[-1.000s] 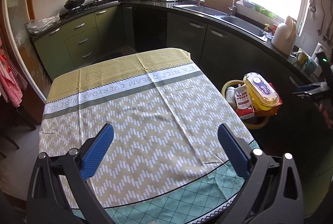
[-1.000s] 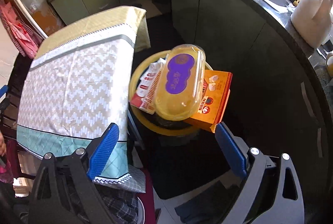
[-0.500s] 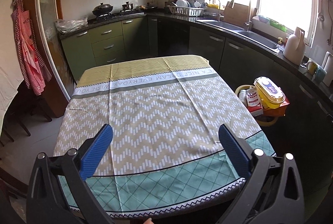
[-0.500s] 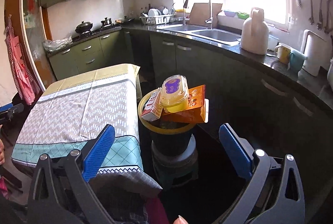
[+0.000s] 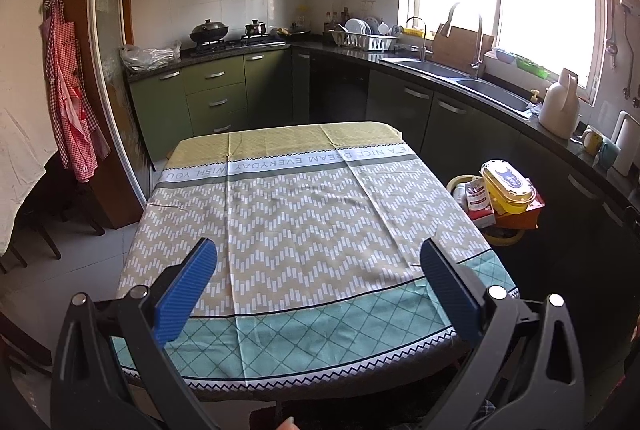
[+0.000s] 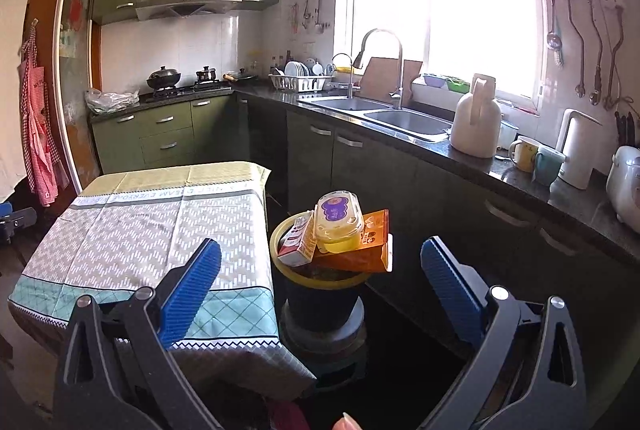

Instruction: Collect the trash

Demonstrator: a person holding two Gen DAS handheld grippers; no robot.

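Two grippers are held up level, one in each hand, and both are seen spread wide with nothing between the blue fingers. The left gripper [image 5: 318, 288] is pointed across the bench [image 5: 304, 214], which is covered by a zigzag cloth. Its fingers [image 5: 188, 288] are kept above the near edge of the cloth, and nothing is touched by them.

The right gripper [image 6: 320, 290] is aimed at the trash bin [image 6: 320, 294], which is seen just beside the bench, at 3 o'clock from it. The bin is piled full. A yellow tub [image 6: 338, 220] with a purple label is laid on top. An orange box [image 6: 368, 246] is found under the tub, at 4 o'clock from it. A red and white carton [image 6: 298, 242] is leaned at 8 o'clock from the tub. The bin is not touched by the fingers [image 6: 450, 286].
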